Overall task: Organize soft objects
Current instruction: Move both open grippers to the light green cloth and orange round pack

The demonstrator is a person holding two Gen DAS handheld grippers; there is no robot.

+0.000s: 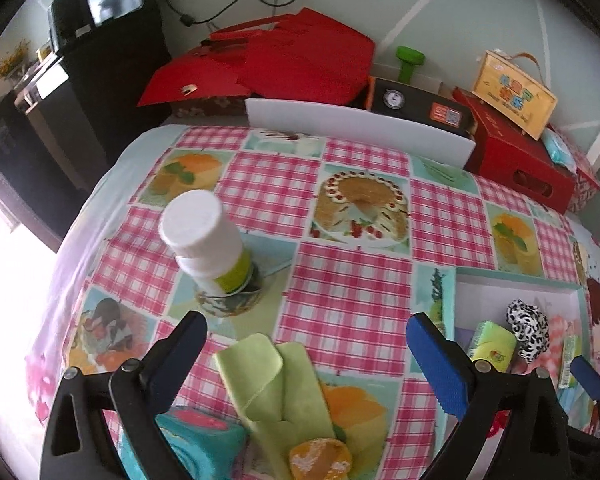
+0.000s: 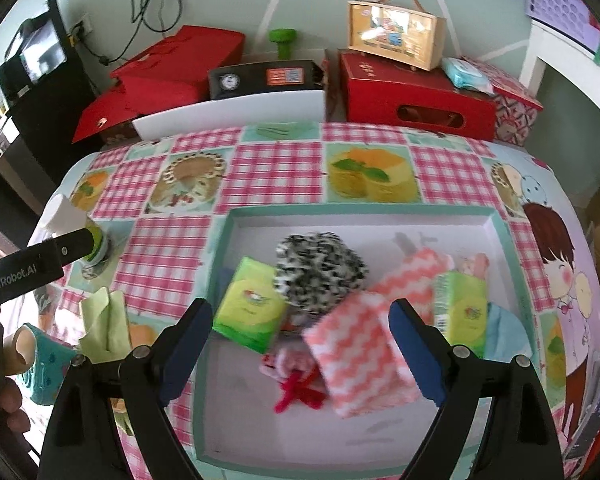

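Observation:
My left gripper (image 1: 304,356) is open and empty above a folded green cloth (image 1: 274,388) on the checked tablecloth, with a teal soft item (image 1: 198,440) beside its left finger. My right gripper (image 2: 300,344) is open and empty above the teal-rimmed tray (image 2: 356,212). In the tray lie a pink zigzag cloth (image 2: 360,356), a black-and-white fuzzy scrunchie (image 2: 320,272), two green tissue packs (image 2: 250,308) (image 2: 462,312), a light blue cloth (image 2: 504,336) and a red bow (image 2: 296,394). The green cloth (image 2: 104,324) and the teal item (image 2: 46,368) also show in the right wrist view, outside the tray.
A white-capped bottle (image 1: 208,240) stands on a tape roll (image 1: 228,300) at the table's left. Red boxes (image 2: 416,100), a black box (image 2: 266,78), a white board (image 1: 356,128) and a yellow case (image 2: 396,34) line the far edge. A black cabinet (image 1: 80,92) stands left.

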